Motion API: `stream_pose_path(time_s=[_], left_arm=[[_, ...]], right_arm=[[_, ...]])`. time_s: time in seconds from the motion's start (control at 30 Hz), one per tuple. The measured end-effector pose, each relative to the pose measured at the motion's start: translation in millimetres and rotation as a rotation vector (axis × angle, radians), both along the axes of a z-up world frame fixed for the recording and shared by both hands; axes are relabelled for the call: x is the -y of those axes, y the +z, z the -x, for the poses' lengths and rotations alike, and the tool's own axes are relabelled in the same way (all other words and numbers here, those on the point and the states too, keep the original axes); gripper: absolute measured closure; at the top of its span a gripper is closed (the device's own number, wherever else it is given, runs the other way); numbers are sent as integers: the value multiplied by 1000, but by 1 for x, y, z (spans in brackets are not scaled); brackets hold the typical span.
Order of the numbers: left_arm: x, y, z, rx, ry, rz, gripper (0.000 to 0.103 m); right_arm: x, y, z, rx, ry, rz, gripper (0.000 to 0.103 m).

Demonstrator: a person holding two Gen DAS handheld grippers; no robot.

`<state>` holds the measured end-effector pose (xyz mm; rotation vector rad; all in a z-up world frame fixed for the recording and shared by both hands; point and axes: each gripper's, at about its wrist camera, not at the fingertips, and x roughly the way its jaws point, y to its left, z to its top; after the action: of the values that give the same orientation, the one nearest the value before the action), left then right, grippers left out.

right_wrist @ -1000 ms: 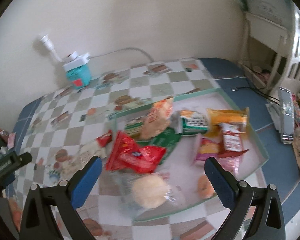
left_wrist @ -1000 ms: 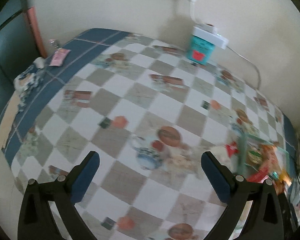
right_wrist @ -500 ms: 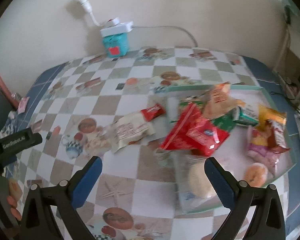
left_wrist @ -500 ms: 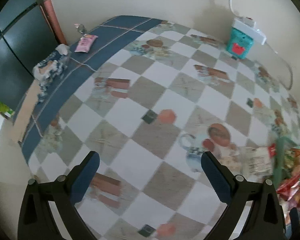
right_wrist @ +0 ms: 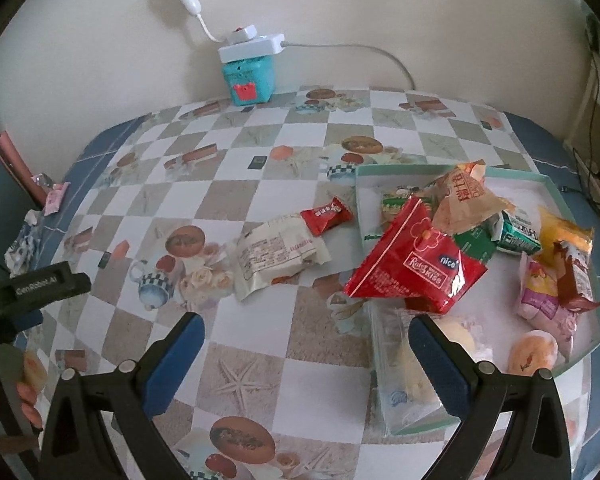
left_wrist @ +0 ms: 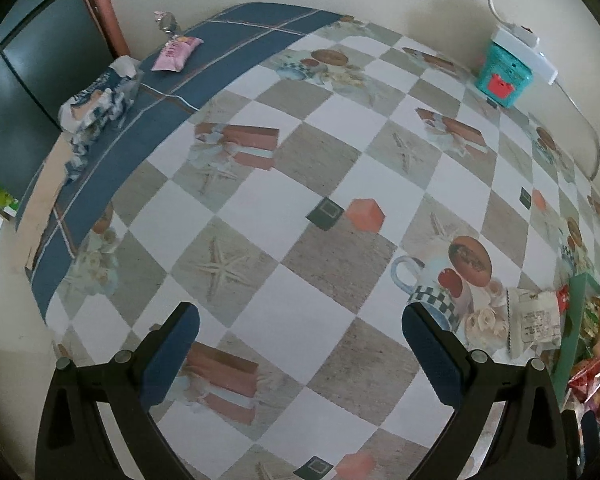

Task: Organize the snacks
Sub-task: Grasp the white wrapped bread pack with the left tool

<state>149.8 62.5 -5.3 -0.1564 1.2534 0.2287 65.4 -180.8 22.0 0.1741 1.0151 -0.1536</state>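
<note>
A shallow teal-rimmed tray (right_wrist: 396,169) on the checkered table holds several snack packets, with a big red bag (right_wrist: 416,264) hanging over its left rim. A white packet (right_wrist: 278,254) and a small red candy packet (right_wrist: 326,214) lie on the table left of the tray. My right gripper (right_wrist: 306,354) is open and empty, above the table in front of them. My left gripper (left_wrist: 300,346) is open and empty over bare tablecloth; the white packet (left_wrist: 534,320) and the tray's rim (left_wrist: 568,332) lie to its right.
A teal box (right_wrist: 249,78) with a white power strip on top stands against the back wall. A pink packet (left_wrist: 176,53) and a blue-white wrapper (left_wrist: 96,106) lie on the table's far left blue border. A dark cabinet (left_wrist: 24,92) stands beyond the left edge.
Both views swung leftward. The right view now takes in the white packet and table left of the tray. The left gripper came lower and nearer the cloth. Both stayed open.
</note>
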Motion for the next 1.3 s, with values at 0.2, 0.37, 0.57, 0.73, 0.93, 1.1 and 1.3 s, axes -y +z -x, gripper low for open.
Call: stream_pose_path(time_s=[0.2, 0.37, 0.57, 0.73, 0.93, 1.1, 1.3], left_arm=[[10, -10, -5, -32, -39, -1, 2], [18, -16, -8, -43, -67, 30, 2], [17, -24, -12, -64, -66, 56, 2], [13, -28, -14, -76, -48, 64, 2], [18, -30, -18, -77, -71, 84, 2], [31, -29, -22, -74, -107, 88, 2], [45, -28, -26, -72, -135, 94, 2]], right_arm=[[-8, -5, -1, 0, 57, -24, 0], [-15, -11, -4, -5, 72, -57, 0], [-24, -21, -9, -29, 97, -61, 0], [-20, -32, -13, -47, 85, -79, 0], [-5, -39, -17, -53, 43, -100, 1], [4, -35, -17, -31, 24, -149, 3], [7, -11, -16, 19, 30, -173, 3]])
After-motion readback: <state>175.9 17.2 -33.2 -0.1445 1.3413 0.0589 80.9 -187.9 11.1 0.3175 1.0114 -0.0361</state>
